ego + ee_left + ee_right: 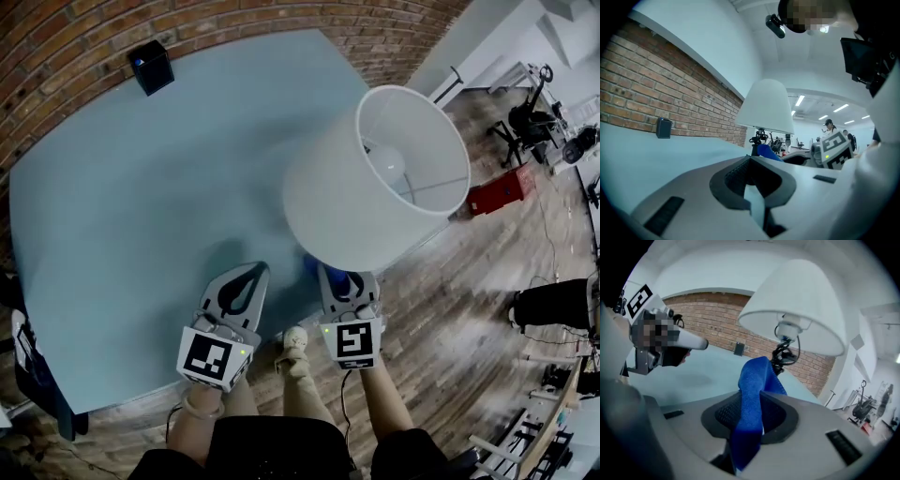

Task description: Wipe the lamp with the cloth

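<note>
Cloth [751, 394] clamped in right tool [345, 278], beneath the lamp [375, 178] shade.

a pale blue table [122, 206] fills the left and middle of the head view. its far edges meet a red brick wall [66, 37] that runs along the top. a small black box [151, 67] with a blue dot stands on the table at upper left, close to the wall. wooden plank floor [469, 319] takes the lower right. a red case [497, 192] sits on it at right, with black exercise equipment [528, 122] above, near the upper right corner. right of centre in the left gripper view, a person in a cap [828, 126] stands far back under strip ceiling lights [800, 100].
</note>
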Tool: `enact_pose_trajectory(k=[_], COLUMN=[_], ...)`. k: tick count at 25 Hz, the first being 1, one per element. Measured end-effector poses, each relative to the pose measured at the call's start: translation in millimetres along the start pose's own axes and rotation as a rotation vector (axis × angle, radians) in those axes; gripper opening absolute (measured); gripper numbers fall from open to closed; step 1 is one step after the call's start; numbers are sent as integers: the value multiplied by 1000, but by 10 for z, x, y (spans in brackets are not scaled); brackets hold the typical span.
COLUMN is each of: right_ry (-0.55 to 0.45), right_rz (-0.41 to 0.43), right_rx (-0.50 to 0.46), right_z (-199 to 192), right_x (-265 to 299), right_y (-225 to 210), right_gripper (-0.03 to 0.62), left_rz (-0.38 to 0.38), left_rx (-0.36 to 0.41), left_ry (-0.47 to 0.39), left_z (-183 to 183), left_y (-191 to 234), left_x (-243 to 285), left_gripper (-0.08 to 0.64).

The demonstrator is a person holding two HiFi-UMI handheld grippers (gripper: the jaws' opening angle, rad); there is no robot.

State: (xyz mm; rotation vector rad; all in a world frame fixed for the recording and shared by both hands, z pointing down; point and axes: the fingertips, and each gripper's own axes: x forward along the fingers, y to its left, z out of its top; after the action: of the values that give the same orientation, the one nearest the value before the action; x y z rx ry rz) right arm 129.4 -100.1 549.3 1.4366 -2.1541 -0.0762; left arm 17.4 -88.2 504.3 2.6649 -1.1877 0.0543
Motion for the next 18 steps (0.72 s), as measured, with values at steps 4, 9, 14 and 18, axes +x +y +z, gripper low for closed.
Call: enact_pose_trajectory(k=[4,9,14,18], right_ry=[-140,-258,-299,-251], right_rz=[-54,20,161,205], right_rx=[134,284,269,212], right_z=[39,102,135,65], right_x=[-324,-286,-19,217], right_y=[-368,-745,-761,-655], right_gripper=[95,95,96,95], left_rz=[77,174,230,272], left_rx=[3,24,69,50], left_ry=[12,-11,-3,11], left_z=[-47,48,106,104], left_y=[-223,-459,-611,-577], left_x=[41,147,260,248], left_gripper=[9,9,9,8])
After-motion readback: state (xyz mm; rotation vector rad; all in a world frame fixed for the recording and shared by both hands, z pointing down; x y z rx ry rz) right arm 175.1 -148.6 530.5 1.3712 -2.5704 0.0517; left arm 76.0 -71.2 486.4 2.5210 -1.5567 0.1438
